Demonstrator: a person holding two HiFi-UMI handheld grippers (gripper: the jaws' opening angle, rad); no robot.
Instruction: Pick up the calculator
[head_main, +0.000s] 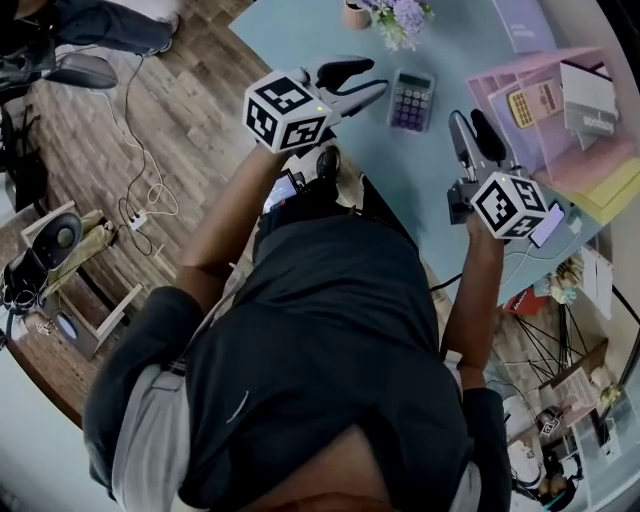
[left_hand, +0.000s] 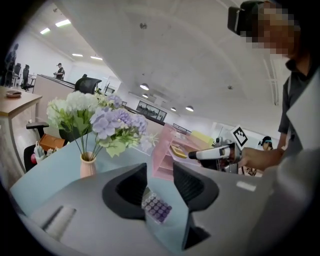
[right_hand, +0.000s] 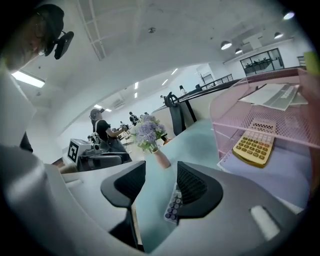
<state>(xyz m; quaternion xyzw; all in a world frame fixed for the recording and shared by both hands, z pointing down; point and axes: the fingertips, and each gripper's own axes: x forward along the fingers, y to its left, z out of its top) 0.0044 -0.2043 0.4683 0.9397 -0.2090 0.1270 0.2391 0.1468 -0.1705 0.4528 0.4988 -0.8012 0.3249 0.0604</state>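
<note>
A purple calculator (head_main: 411, 100) lies flat on the pale blue table (head_main: 300, 30), just right of my left gripper (head_main: 375, 77). In the left gripper view the calculator (left_hand: 156, 206) shows low in the gap of that gripper (left_hand: 160, 175), whose jaws stand slightly apart with nothing between them. My right gripper (head_main: 467, 118) hovers right of the calculator and nearer to me, open and empty. In the right gripper view the calculator (right_hand: 174, 204) peeks out beside the right jaw of that gripper (right_hand: 161, 175). A second, yellow calculator (head_main: 530, 105) rests in a pink rack.
The pink mesh rack (head_main: 500, 75) stands at the table's right with papers (head_main: 588, 95) on it. A small vase of flowers (head_main: 395, 15) sits at the far edge. A phone (head_main: 548, 225) lies near the right gripper's cube. Wooden floor with cables lies left of the table.
</note>
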